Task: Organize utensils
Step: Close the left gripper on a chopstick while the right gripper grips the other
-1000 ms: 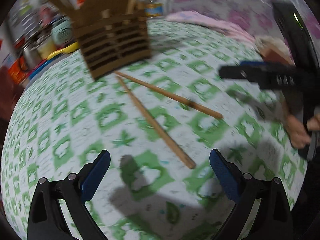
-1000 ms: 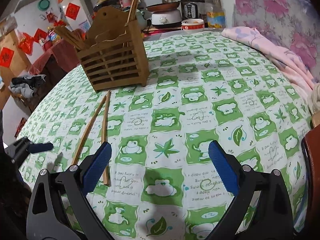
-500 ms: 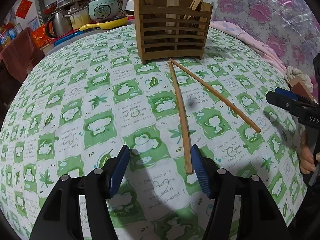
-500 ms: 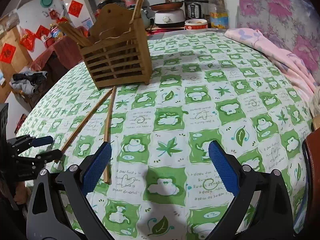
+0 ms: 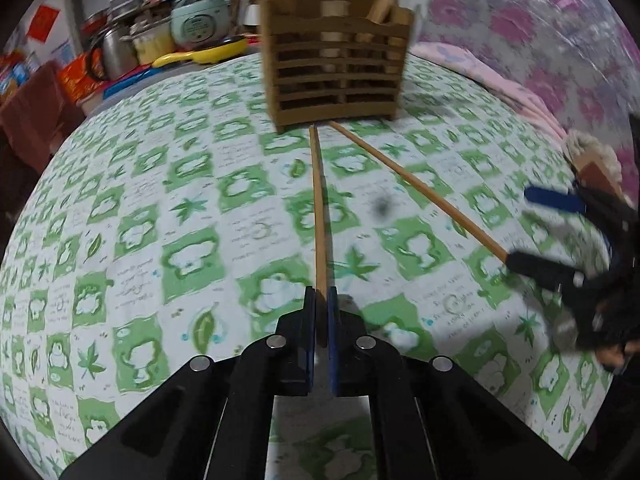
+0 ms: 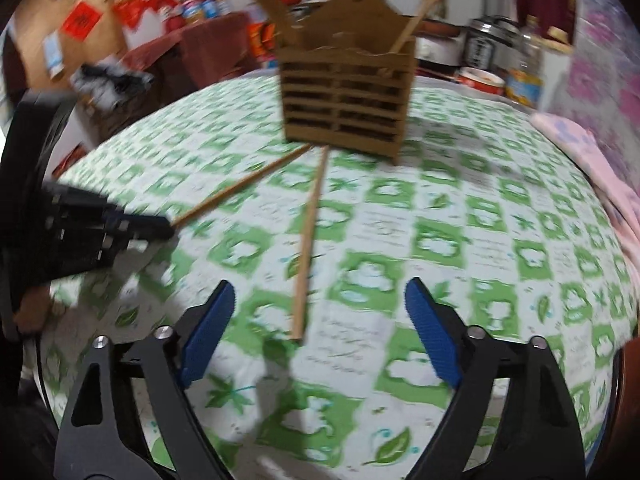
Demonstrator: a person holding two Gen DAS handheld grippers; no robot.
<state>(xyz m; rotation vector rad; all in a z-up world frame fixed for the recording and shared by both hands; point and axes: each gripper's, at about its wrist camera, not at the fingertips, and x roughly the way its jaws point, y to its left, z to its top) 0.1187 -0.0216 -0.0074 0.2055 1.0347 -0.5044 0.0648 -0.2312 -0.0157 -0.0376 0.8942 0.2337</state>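
1. The left gripper, at the bottom centre of the left view, is clamped on the near end of one chopstick. The far tip lies on the tablecloth just in front of the wooden holder, probably so the stick can be lifted and tipped in.
2. The right gripper has its jaws closing. The second chopstick lies between them on the cloth, its near end at the lower centre, and the blue pads are not yet touching it.
3. Both sticks fan out from the holder's base, so each hand takes the outer end.
4. The slatted holder, at the top centre of both views, already contains several upright sticks. Which compartment each stands in I cannot tell.
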